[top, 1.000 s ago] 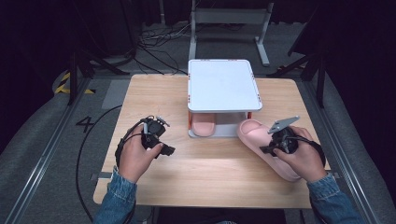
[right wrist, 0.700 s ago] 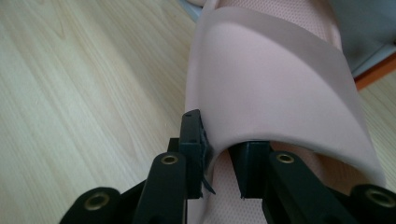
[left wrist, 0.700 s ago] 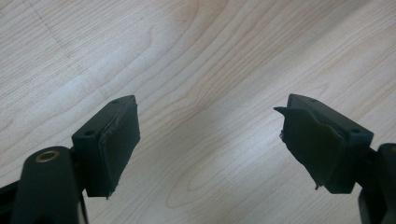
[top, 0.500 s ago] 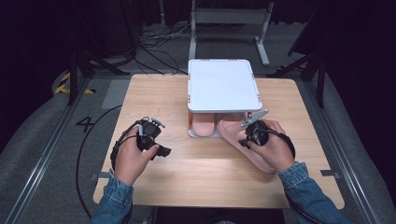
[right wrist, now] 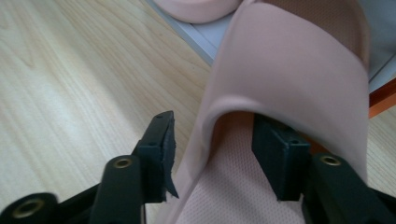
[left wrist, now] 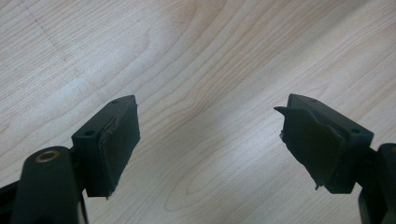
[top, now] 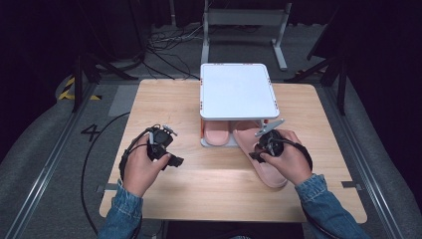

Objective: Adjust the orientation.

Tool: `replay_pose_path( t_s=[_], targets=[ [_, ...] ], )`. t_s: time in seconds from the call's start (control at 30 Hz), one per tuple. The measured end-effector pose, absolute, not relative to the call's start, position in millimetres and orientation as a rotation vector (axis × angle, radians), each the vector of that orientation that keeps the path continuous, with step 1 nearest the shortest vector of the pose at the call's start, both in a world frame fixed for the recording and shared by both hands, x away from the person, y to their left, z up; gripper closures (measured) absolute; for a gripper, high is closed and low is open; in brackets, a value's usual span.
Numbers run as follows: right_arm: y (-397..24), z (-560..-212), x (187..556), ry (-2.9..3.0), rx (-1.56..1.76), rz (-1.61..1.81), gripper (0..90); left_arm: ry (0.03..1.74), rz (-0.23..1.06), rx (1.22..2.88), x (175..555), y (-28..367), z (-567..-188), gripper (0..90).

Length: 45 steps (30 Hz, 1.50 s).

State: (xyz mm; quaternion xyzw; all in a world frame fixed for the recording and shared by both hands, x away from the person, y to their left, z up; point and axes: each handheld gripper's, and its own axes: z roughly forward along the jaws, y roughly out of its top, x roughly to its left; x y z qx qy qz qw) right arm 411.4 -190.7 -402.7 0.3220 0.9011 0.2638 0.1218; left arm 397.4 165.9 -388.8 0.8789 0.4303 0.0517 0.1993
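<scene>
Moved left toward rack [top: 238, 94]: pink slipper [right wrist: 299, 84], soft, light; right gripper [right wrist: 212, 154] jaws just opened, astride its strap edge; left gripper [left wrist: 210, 144] jaws apart.

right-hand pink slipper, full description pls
The pink slipper is a soft, foam-like slide with a wide strap and a textured footbed. It lies flat on the wooden table, toe angled in under the white rack beside its twin. The right gripper straddles its side wall, jaws just opened, one inside under the strap.
</scene>
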Motion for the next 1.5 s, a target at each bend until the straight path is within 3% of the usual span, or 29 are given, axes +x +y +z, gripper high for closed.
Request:
replay_pose_path(
  t_s=[0.33,0.5,0.63,0.97,1.2,1.5],
  targets=[
    [-237,-388,383,2.55,1.037,0.823,43.1,1.186,0.132,2.47,402,158,-389,19.7],
    [-267,-394,373,2.566,1.106,0.706,42.8,1.17,0.127,2.482,404,154,-390,19.8],
    [-280,-401,365,2.611,1.115,0.621,37.5,1.166,0.126,2.481,405,153,-390,19.7],
    [-292,-426,354,2.723,1.133,0.434,37.3,1.172,0.122,2.478,403,155,-391,19.7],
    [-289,-438,353,2.779,1.079,0.339,62.9,1.177,0.119,2.479,404,156,-391,19.8],
    [-277,-444,355,2.819,1.068,0.356,73.7,1.182,0.12,2.476,404,157,-391,19.8]
  ],
)
